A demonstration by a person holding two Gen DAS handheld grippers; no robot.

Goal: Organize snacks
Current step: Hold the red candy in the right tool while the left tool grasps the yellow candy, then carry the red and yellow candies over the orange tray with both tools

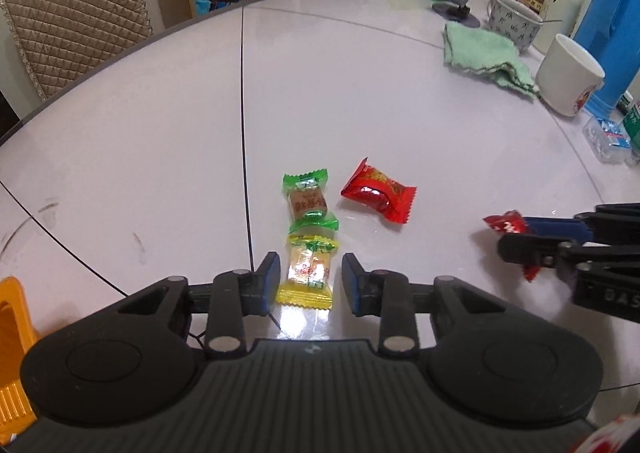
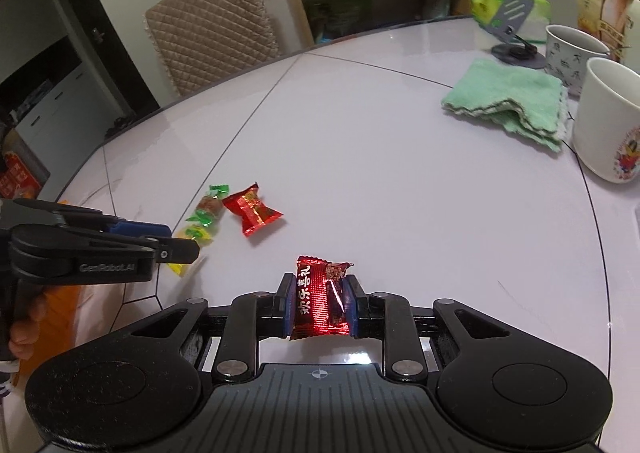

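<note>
The yellow candy point(image 1: 307, 277) lies on the table point(image 1: 160, 133) in the lower middle of the left view, long axis running up the frame, between the left claw's point(image 1: 308, 279) nearly closed, untouching jaws, while the right claw point(image 2: 319, 299) pinches a red candy point(image 2: 318, 299).

On the tabletop point(image 1: 360, 101) two candies point(image 1: 307, 199) lie end to end in a line, with a third candy point(image 1: 378, 195) just to their right. A folded cloth point(image 1: 486, 55) lies farther back to the right, with two mugs point(image 1: 570, 75) beside it and a chair point(image 1: 76, 9) behind the tabletop's far left edge.
</note>
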